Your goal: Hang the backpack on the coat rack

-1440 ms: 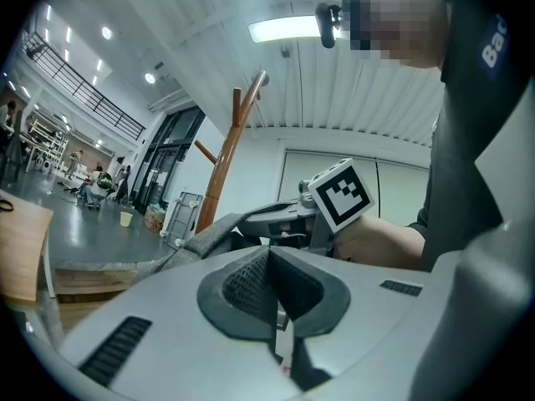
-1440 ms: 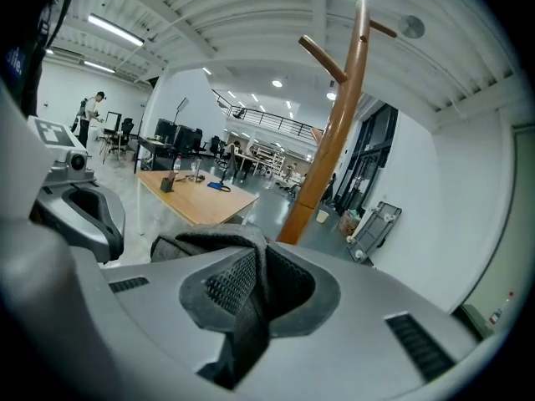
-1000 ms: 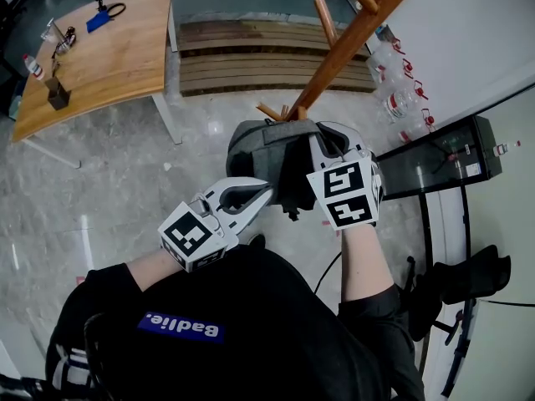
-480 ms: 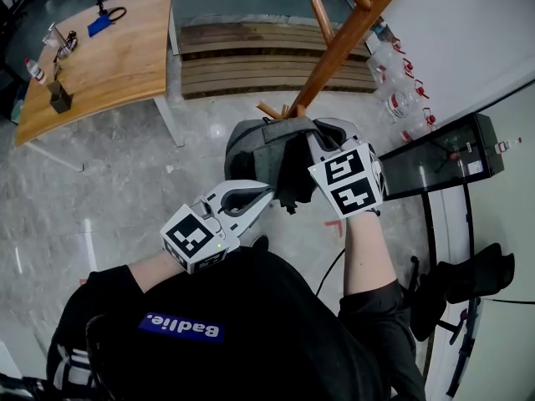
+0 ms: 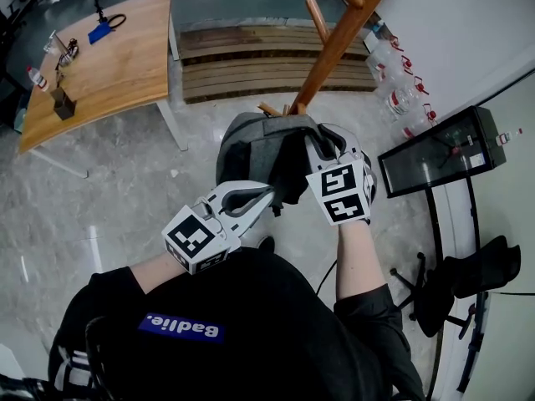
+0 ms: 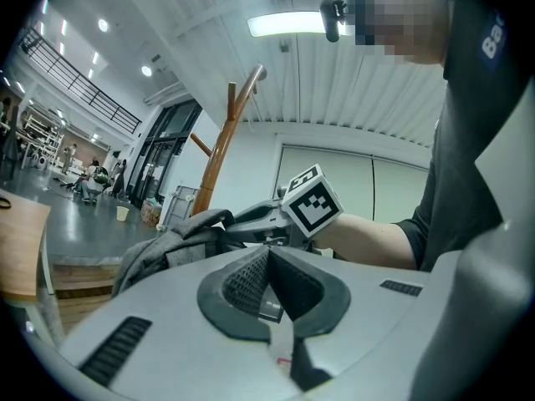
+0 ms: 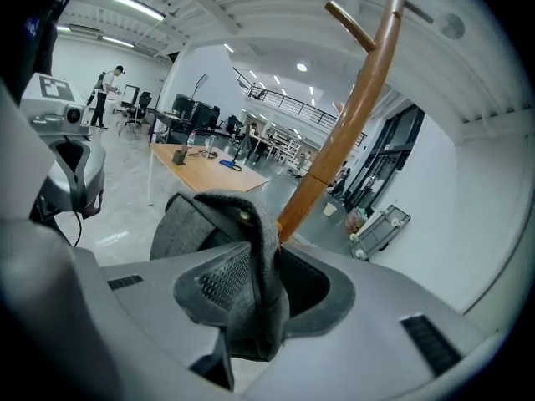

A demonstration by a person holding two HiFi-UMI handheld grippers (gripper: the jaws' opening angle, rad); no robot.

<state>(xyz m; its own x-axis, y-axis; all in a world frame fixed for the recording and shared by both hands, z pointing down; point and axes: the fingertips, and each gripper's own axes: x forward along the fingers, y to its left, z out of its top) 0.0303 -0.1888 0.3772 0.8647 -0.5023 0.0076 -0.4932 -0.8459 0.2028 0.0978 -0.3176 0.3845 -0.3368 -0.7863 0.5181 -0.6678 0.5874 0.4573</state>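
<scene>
Far to the left of the coat rack (image 5: 338,40) stands a wooden desk (image 5: 109,57) with small items on it. Nearer the rack, below and left of its foot in the head view, the left claw (image 5: 263,195) has its pads pressed together with nothing between them. Its tip points up-right at the backpack (image 5: 255,149) and lies just beside the grey fabric; whether it touches cannot be told.

The backpack is held off the floor, directly in front of the base of the rack's pole. Its rounded bulk bulges to the left, away from the pole, and its gripped end faces right. Seen from steeply above it is foreshortened, so its long axis seems to run downward from the grip. None of it is on a peg.

The right claw (image 7: 255,274) is clamped on a fold of grey backpack strap that stands up between the pads. The brown pole slants up and to the right behind it, its pegs (image 5: 315,19) angled upward.
</scene>
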